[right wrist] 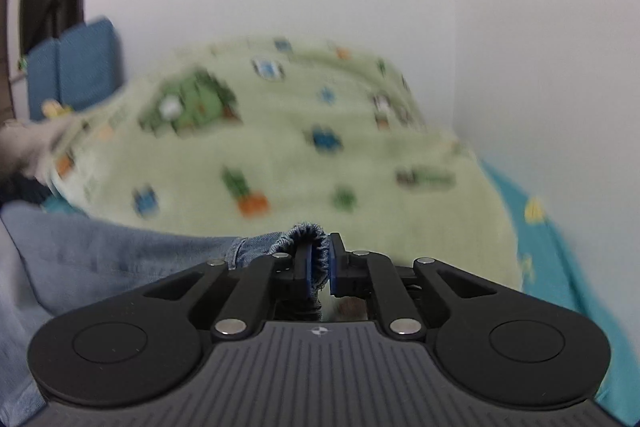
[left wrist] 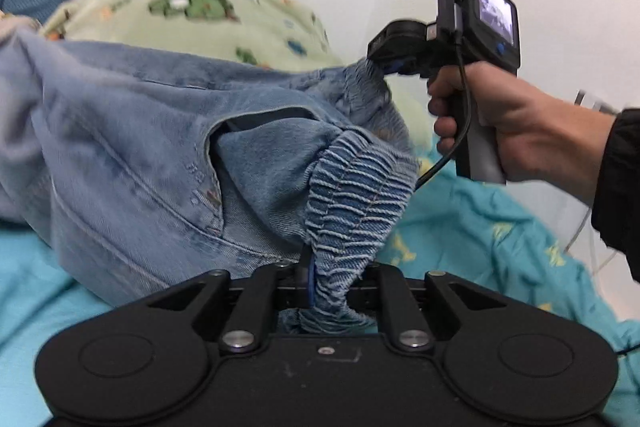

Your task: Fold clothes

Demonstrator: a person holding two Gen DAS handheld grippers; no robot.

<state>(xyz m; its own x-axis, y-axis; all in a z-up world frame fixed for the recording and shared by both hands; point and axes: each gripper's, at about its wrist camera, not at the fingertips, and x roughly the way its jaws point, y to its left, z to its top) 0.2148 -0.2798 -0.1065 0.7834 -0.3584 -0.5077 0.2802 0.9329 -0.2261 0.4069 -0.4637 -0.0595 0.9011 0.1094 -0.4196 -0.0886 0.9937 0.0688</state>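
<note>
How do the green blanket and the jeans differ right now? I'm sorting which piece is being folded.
The jeans are plain faded blue denim with a gathered elastic waistband; the green blanket is pale, fuzzy and printed with small blocky figures. The jeans are held up by both tools, left tool and right tool, each shut on the waistband; the blanket lies behind, untouched. Both sit over the turquoise sheet.

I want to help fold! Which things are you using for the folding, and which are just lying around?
For the job:
- jeans
- left gripper, clamped on the waistband
- right gripper, clamped on the waistband too

Just lying about:
- green patterned blanket
- teal sheet
- blue cushion
</note>
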